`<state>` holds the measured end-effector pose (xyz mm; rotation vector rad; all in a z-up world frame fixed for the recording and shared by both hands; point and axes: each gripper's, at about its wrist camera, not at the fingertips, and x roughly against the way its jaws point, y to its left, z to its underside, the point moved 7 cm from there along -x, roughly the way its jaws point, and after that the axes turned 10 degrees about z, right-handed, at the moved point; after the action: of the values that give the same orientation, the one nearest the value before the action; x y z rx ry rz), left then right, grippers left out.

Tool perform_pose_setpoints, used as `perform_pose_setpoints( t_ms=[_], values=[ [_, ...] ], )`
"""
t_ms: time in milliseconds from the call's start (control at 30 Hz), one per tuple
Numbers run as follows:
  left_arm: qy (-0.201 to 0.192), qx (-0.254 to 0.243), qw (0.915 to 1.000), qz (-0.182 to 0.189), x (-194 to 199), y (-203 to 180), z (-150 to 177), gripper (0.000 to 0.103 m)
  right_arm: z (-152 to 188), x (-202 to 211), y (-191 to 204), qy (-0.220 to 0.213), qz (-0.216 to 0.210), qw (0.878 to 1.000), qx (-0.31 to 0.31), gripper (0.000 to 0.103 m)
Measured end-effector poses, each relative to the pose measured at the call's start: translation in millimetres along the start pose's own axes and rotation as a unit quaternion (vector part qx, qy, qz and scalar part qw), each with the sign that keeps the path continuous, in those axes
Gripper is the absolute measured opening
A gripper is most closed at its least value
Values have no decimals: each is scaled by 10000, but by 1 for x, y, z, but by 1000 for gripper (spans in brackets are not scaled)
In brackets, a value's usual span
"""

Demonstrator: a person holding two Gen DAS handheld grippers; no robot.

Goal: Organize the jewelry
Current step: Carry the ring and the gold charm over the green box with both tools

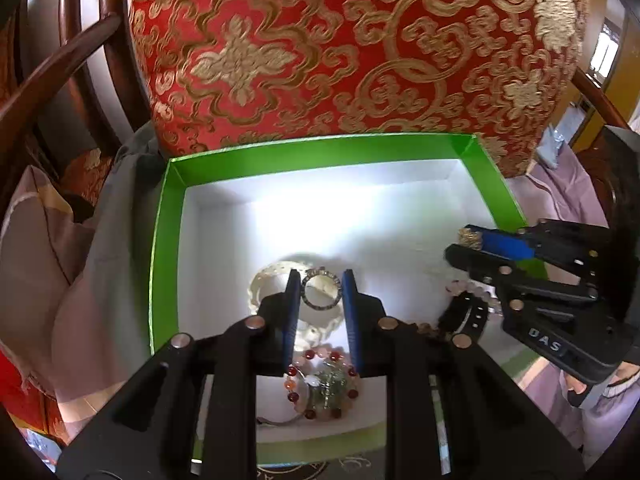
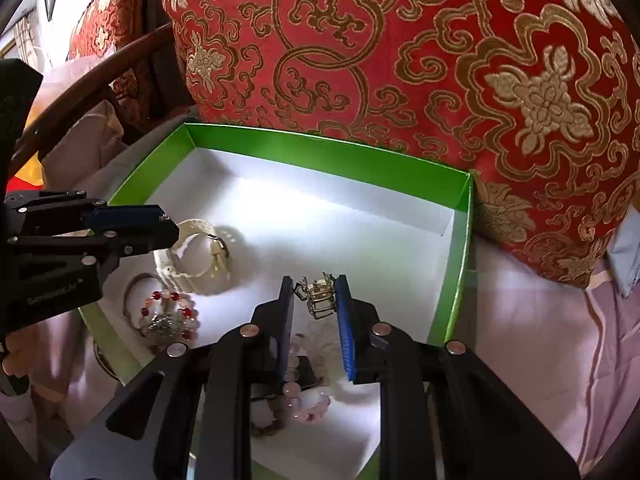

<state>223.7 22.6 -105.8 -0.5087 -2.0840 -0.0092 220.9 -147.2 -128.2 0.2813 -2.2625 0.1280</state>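
Jewelry sits gathered in the green box (image 1: 160, 240), which rests on pale cloth against a red brocade cushion (image 1: 340, 40). My left gripper (image 1: 321, 284) holds a small dark-rimmed ring (image 1: 321, 290) pinched across its width between the blue fingers (image 1: 294, 308), hanging over a cream lace band (image 2: 196, 256) on the white floor. My right gripper (image 2: 314, 296) is clamped on a gold wire hair claw (image 2: 316, 296), held above the box's right half, with a pink bead bracelet (image 2: 304, 400) and a dark strap below it. A red bead bracelet (image 1: 320, 384) lies near the front wall. I judge the ring light, stiff and slick, apt to pop out sideways, so the grip should stay square across its rim. The claw looks springy and thin-wired; I would hold its body, not the teeth, and squeeze gently. The bead strands will drape and roll, so I would take them by one side of the loop.
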Motion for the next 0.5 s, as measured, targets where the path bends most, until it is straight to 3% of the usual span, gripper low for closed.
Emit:
perform_pose_setpoints(
  t_ms=[267, 500],
  values=[
    [-60, 99, 9999, 78, -5, 0, 0, 21, -3, 15, -12, -110, 101, 9998, -114, 21],
    [53, -129, 9996, 233, -13, -28, 3, 21, 2, 8, -17, 57, 339, 9994, -89, 21]
  ],
)
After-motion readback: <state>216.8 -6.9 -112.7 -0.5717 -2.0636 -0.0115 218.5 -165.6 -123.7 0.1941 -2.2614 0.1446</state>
